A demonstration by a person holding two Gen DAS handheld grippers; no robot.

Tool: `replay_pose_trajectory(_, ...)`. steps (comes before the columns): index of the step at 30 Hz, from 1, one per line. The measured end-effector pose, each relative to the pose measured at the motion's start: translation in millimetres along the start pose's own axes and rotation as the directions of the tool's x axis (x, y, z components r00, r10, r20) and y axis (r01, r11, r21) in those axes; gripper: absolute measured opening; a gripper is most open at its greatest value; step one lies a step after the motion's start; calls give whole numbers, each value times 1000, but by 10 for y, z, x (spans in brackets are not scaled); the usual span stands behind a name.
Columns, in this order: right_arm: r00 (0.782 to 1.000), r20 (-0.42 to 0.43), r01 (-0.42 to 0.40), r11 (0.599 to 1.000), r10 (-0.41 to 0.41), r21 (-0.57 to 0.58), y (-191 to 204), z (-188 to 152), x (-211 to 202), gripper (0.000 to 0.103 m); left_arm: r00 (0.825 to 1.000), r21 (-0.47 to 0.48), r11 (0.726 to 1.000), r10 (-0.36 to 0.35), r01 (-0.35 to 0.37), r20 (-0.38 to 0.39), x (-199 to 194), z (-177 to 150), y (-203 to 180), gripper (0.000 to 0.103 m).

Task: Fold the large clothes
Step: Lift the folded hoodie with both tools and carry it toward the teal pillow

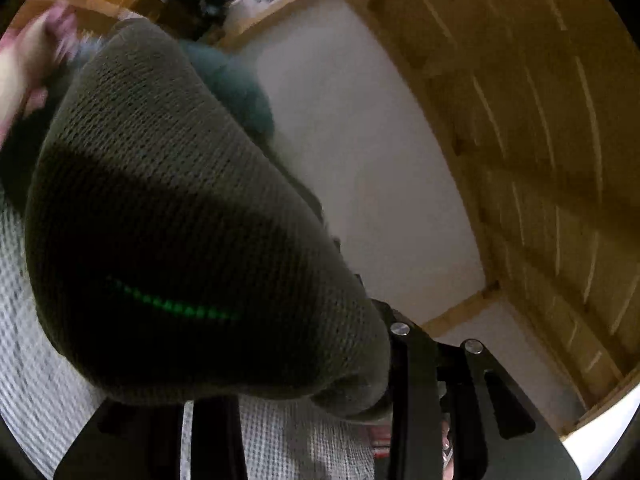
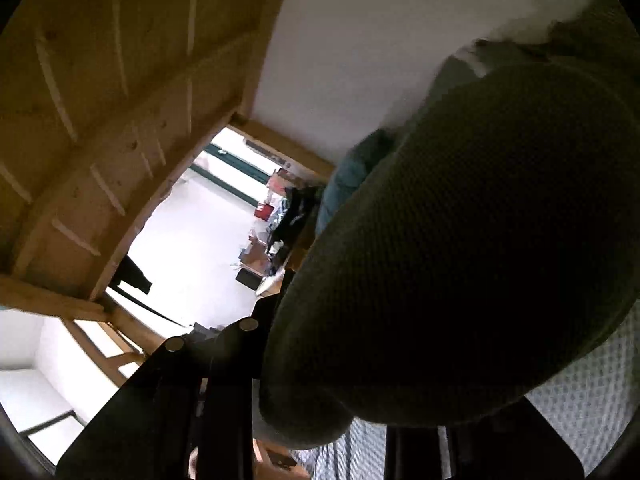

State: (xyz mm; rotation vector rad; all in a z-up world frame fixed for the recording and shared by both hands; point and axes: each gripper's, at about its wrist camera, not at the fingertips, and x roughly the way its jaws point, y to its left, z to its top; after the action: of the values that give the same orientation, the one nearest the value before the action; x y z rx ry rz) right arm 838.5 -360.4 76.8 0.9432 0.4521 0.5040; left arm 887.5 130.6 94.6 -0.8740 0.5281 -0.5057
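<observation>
A dark olive knitted garment (image 1: 168, 216) fills the left of the left wrist view and drapes over my left gripper (image 1: 320, 392), hiding the fingertips; the jaws seem shut on its edge. A short green stitched line shows on the knit. In the right wrist view the same olive garment (image 2: 460, 260) covers my right gripper (image 2: 320, 408), which seems shut on its edge. Both grippers are raised and tilted toward the ceiling. A teal cloth (image 1: 236, 92) lies behind the garment; it also shows in the right wrist view (image 2: 352, 176).
A light checked cloth (image 1: 48, 360) lies below, also seen in the right wrist view (image 2: 592, 392). Wooden beams and planks (image 1: 520, 120) and a white wall (image 1: 360, 160) are overhead. A cluttered room (image 2: 276, 220) shows through the opening. A person's hand (image 1: 36, 64) is at the far left.
</observation>
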Motion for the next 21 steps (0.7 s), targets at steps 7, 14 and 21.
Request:
replay_pose_trajectory(7, 989, 38, -137, 988, 140, -65, 697, 770, 1463, 23, 995, 97, 995, 1, -11, 99, 25, 1343, -93, 32)
replay_pose_trajectory(14, 986, -23, -167, 984, 166, -64, 143, 512, 2599, 24, 979, 119, 992, 15, -40, 203, 50, 1466, 878, 33)
replay_pose_trajectory(21, 989, -149, 22, 1000, -24, -13, -1251, -896, 2580, 24, 970, -135, 965, 234, -223, 67, 107, 122, 2734, 34)
